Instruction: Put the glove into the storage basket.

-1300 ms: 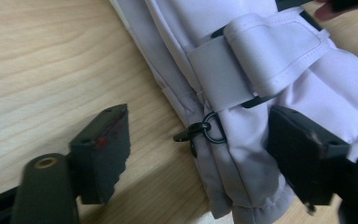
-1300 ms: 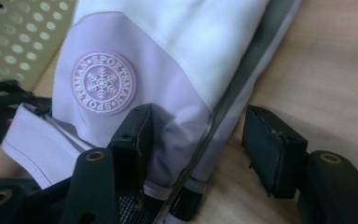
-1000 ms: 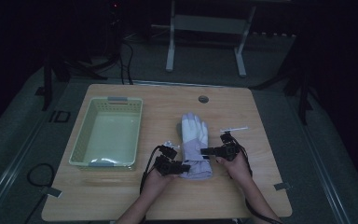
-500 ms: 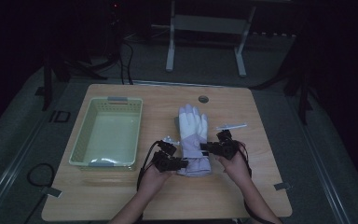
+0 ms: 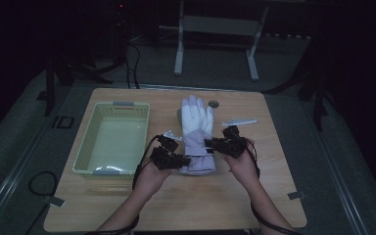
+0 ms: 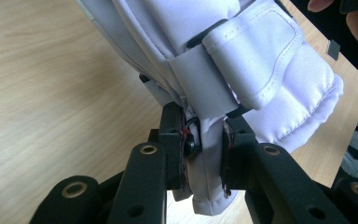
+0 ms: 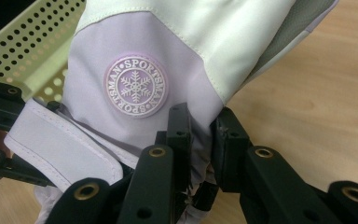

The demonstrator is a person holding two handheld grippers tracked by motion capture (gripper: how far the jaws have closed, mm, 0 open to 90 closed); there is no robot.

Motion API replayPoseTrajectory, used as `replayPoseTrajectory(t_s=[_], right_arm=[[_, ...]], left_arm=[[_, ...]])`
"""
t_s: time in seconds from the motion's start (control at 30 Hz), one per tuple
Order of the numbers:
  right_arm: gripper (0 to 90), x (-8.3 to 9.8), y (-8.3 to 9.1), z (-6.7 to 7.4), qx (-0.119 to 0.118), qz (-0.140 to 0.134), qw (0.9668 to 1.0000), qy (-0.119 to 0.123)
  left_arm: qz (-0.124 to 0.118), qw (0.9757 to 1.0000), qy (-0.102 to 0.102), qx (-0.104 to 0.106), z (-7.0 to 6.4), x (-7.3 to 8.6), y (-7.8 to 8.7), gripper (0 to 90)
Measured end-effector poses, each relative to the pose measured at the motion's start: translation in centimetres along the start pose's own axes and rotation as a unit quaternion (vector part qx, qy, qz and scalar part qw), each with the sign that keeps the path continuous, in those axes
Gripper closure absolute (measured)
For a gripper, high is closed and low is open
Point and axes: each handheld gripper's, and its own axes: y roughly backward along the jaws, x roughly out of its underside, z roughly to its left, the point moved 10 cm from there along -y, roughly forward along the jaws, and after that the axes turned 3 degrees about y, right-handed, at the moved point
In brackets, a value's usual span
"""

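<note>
Glove [image 5: 197, 132] cuff between both pinching claws

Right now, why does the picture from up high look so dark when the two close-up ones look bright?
High view: dim, the room behind nearly black, the white and lilac padded ski glove palest. Left gripper view: bright, glove stitching sharp, black jaws pinching its cuff. Right gripper view: bright, round snowflake badge crisp, green perforated plastic basket soft.

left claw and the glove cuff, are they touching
Touching. In the left gripper view the left claw has both jaws pressed on a fold of the glove cuff, fabric pinched between them.
</note>
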Motion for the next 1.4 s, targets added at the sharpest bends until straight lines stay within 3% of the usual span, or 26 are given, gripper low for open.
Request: replayPoseTrajectory(t_s=[0.43,0.7,1.2,1.4], right_arm=[[78.8,-4.3,-1.1,3.5,0.001,-0.009,0.9994,0.033],[78.8,-7.1,-2.7,6.5,-0.007,-0.016,0.9988,0.046],[78.8,-9.8,-8.1,12.8,-0.035,-0.018,0.998,0.049],[78.9,-10.3,-10.9,15.1,-0.053,-0.011,0.9978,0.039]], left_arm=[[0.006,0.9996,-0.008,-0.026,2.4,-0.8,4.5,75.1],[0.014,0.9988,-0.007,-0.046,5.0,-0.8,8.1,75.0],[0.037,0.9961,-0.001,-0.08,10.9,2.1,13.5,75.1],[0.063,0.994,0.005,-0.09,13.4,3.6,15.5,75.1]])
